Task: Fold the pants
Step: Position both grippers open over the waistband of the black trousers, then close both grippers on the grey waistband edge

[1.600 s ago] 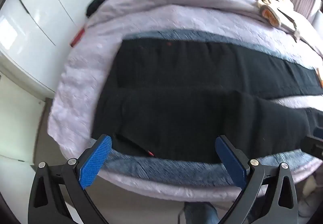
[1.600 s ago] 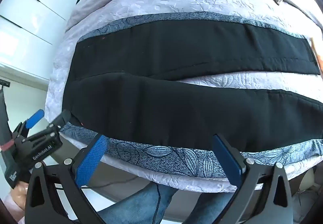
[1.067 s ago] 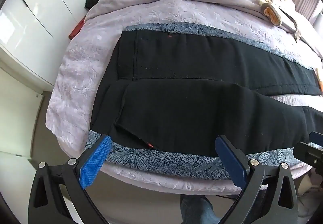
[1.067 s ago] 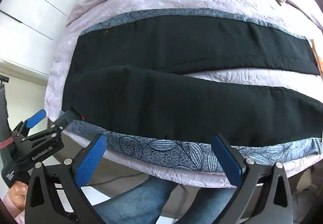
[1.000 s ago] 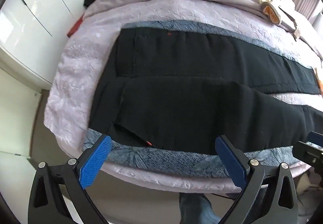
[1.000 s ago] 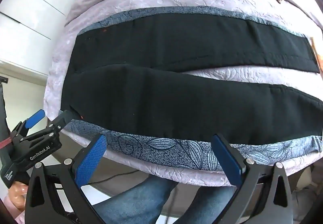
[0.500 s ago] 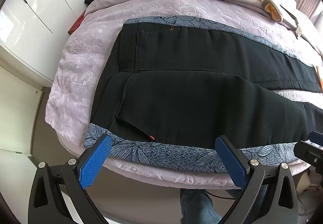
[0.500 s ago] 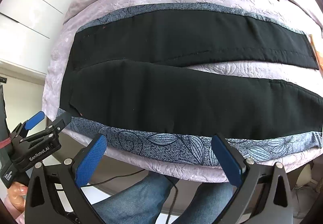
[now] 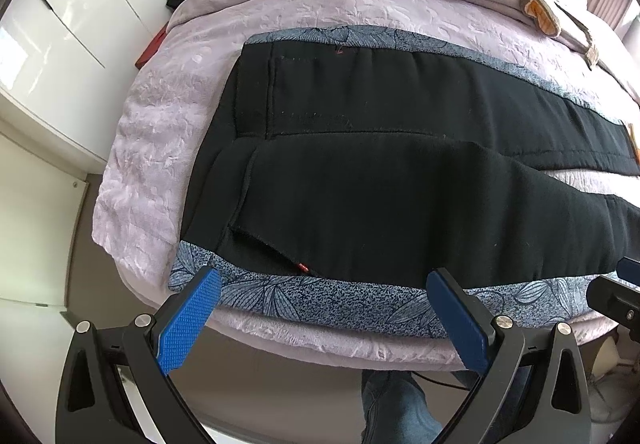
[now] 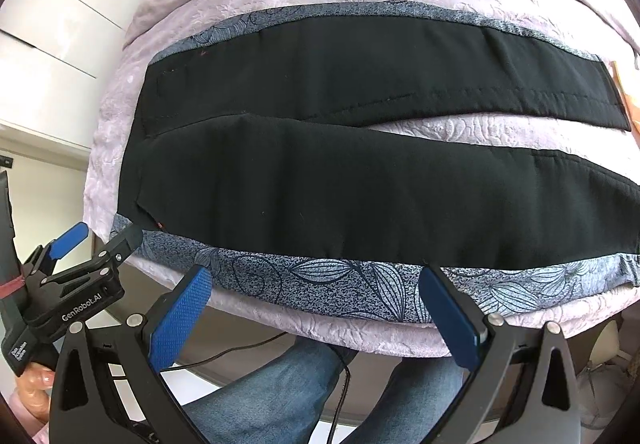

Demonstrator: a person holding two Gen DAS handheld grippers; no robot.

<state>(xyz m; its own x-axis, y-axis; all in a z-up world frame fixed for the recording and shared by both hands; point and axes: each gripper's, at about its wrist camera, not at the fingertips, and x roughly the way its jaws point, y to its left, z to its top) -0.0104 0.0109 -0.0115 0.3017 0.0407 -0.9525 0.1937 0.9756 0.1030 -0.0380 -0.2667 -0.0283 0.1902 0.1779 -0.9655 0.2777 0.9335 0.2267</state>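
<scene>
Black fabric pants [image 9: 400, 179] lie flat on a grey-blue leaf-print cloth [image 9: 340, 298] over the lilac bed [image 9: 168, 111], legs parted, apparently inside out. Their length runs sideways, waistband leftward. Left gripper [image 9: 328, 318] and right gripper [image 10: 320, 314] hover wide open, empty, near the cloth's front edge.

Open floor gap before bed edge [image 9: 320, 340]; person's legs [image 10: 280, 396] and cable [image 10: 240, 350] below; pants [image 9: 380, 203] lie flat.

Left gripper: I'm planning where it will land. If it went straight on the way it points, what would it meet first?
Probably the patterned blue cloth at the bed's near edge, then the black pants lying on it. The left gripper is open; depth is unclear.
</scene>
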